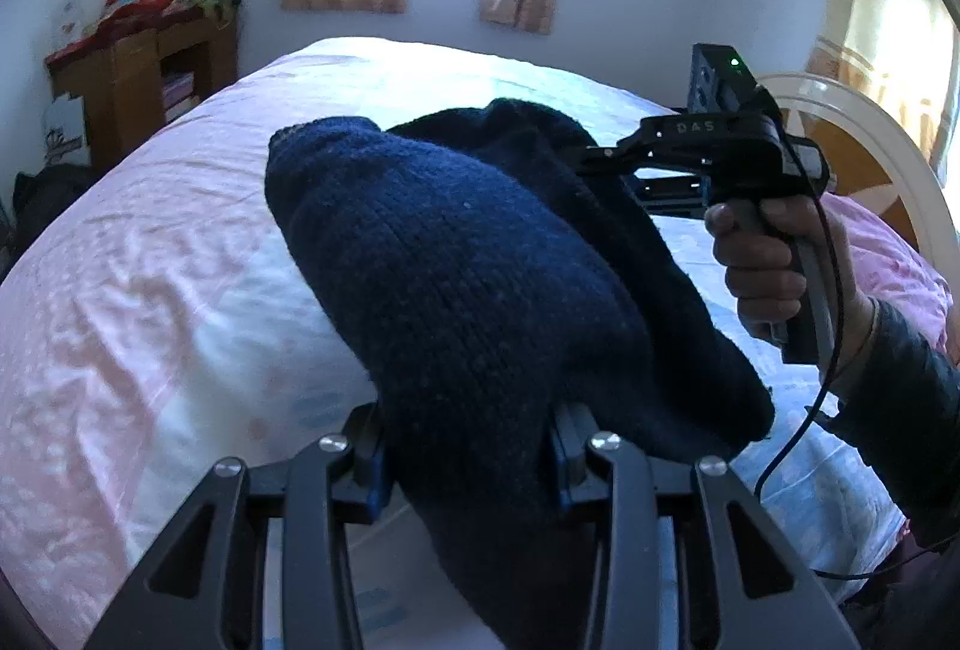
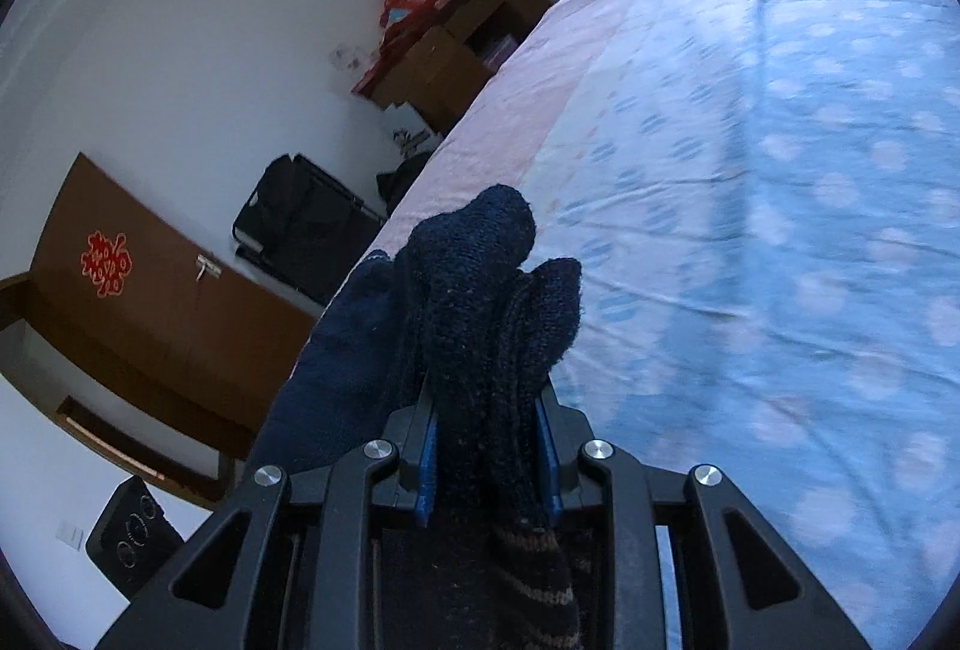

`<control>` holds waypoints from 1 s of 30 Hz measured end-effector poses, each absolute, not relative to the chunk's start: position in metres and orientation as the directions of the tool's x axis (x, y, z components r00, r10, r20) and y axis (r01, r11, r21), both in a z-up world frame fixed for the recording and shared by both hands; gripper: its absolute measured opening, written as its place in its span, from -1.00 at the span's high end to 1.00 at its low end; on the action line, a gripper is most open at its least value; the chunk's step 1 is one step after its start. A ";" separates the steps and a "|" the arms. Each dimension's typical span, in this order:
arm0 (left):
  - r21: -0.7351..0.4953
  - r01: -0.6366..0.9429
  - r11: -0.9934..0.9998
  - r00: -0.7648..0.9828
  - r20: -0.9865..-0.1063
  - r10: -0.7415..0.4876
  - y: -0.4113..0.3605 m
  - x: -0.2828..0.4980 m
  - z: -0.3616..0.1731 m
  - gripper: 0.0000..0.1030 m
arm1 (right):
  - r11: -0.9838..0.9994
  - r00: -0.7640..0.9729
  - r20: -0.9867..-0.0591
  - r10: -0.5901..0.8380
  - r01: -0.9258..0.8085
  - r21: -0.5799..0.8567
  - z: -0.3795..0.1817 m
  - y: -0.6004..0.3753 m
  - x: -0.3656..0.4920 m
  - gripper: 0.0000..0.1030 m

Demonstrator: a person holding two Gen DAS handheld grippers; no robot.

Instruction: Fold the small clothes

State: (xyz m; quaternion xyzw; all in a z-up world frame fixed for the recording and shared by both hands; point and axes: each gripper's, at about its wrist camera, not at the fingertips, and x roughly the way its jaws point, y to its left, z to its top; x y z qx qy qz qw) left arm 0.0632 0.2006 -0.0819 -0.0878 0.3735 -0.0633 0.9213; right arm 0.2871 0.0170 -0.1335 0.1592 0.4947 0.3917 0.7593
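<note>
Both grippers have a piece of the same dark navy knit garment, and it's held up off the bed, stretched between them. The left gripper is clamped on one end, with the wool bulging out above and around its jaws. Over on the far side of the garment, the right gripper bites into the other end, with the person's right hand wrapped around its handle.

From the right wrist camera, the right gripper is pinched on a bunched-up wad of the knit, which pokes out past the fingertips in two lumps. There's maybe a brownish stripe low on the fabric, hard to say in the shadow. The bed lies just beyond the garment, in a pink and pale blue spotted sheet.
</note>
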 end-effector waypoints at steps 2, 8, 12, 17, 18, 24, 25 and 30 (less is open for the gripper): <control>-0.217 0.037 0.975 0.711 -0.680 -0.178 0.205 0.060 -0.086 0.21 | 0.644 0.187 -0.637 0.748 -0.438 0.628 -0.141 0.029 0.290 0.48; -0.203 -0.005 0.979 0.677 -0.722 -0.146 0.216 0.057 -0.117 0.21 | 0.679 0.163 -0.685 0.710 -0.418 0.604 -0.167 0.047 0.297 0.48; -0.189 -0.026 0.982 0.673 -0.729 -0.123 0.213 0.055 -0.137 0.14 | 0.723 0.149 -0.735 0.661 -0.389 0.571 -0.193 0.049 0.301 0.48; -0.162 -0.018 0.987 0.686 -0.720 -0.105 0.208 0.053 -0.125 0.04 | 0.746 0.182 -0.750 0.637 -0.393 0.538 -0.192 0.046 0.298 0.41; -0.164 -0.019 0.986 0.693 -0.713 -0.105 0.208 0.053 -0.119 -0.01 | 0.752 0.200 -0.750 0.630 -0.399 0.525 -0.187 0.045 0.295 0.39; -0.097 -0.037 0.995 0.808 -0.589 -0.028 0.217 0.043 -0.079 -0.33 | 0.701 0.267 -0.682 0.681 -0.507 0.501 -0.133 0.035 0.260 0.32; -0.093 -0.040 0.995 0.814 -0.580 -0.021 0.219 0.049 -0.078 -0.37 | 0.682 0.254 -0.673 0.695 -0.530 0.504 -0.126 0.038 0.254 0.29; 0.014 -0.101 0.995 0.777 -0.623 0.088 0.231 0.088 -0.099 -0.37 | 0.627 0.150 -0.700 0.698 -0.601 0.496 -0.127 0.070 0.227 0.27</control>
